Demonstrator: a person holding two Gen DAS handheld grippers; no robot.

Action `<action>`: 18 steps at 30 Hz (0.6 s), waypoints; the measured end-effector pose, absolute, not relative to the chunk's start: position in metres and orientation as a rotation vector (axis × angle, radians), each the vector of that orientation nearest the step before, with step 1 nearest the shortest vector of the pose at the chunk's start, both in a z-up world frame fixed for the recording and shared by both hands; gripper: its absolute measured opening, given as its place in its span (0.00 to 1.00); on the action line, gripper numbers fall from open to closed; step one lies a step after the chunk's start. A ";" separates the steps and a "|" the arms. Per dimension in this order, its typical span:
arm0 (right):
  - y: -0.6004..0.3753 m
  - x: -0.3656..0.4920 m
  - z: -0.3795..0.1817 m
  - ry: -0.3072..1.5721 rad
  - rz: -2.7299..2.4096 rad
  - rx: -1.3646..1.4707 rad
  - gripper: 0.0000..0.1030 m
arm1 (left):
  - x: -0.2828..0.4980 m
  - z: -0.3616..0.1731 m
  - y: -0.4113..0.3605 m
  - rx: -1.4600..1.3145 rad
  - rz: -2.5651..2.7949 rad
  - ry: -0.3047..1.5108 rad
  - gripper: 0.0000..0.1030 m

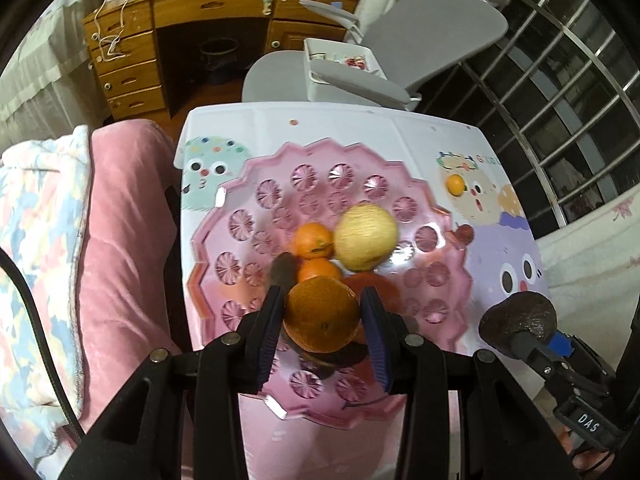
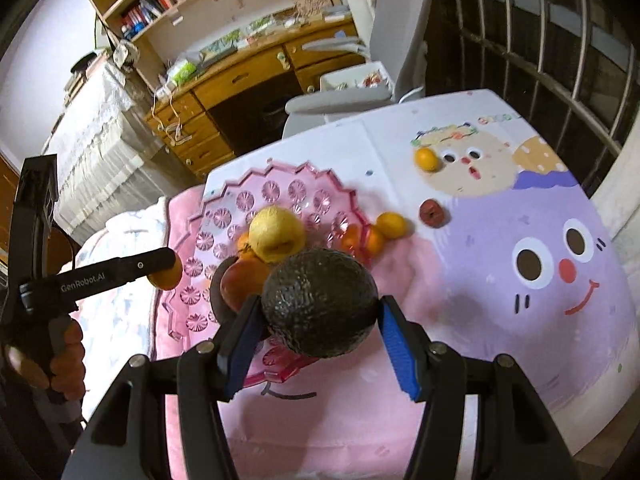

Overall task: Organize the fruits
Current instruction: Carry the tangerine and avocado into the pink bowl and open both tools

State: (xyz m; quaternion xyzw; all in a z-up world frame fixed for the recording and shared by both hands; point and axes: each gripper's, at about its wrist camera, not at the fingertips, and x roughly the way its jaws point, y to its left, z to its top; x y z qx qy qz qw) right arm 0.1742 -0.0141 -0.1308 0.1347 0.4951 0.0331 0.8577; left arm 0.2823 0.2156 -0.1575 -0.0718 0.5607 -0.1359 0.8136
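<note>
Carrying fruit: left gripper (image 1: 322, 316) clamps an orange (image 1: 322, 314), right gripper (image 2: 318, 326) an avocado (image 2: 320, 302). Pink tray (image 1: 224, 216) part-filled; three fruits left on bench (image 2: 500, 320).

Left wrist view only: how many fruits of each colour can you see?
Orange fruit: 4
Yellow fruit: 1
Red fruit: 2
Avocado: 1
Total: 8, leaving out a blurred dark blob on the tray.
</note>
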 end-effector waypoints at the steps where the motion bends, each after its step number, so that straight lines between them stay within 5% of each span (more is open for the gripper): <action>1: -0.011 0.176 -0.133 1.052 0.072 0.280 0.57 | 0.283 -0.163 0.221 -0.162 -0.288 1.202 0.37; 15: 0.022 0.218 -0.170 1.202 0.081 0.240 0.57 | 0.292 -0.210 0.247 -0.202 -0.258 1.261 0.38; 18: 0.023 0.224 -0.174 1.222 0.065 0.251 0.58 | 0.291 -0.208 0.248 -0.222 -0.265 1.247 0.50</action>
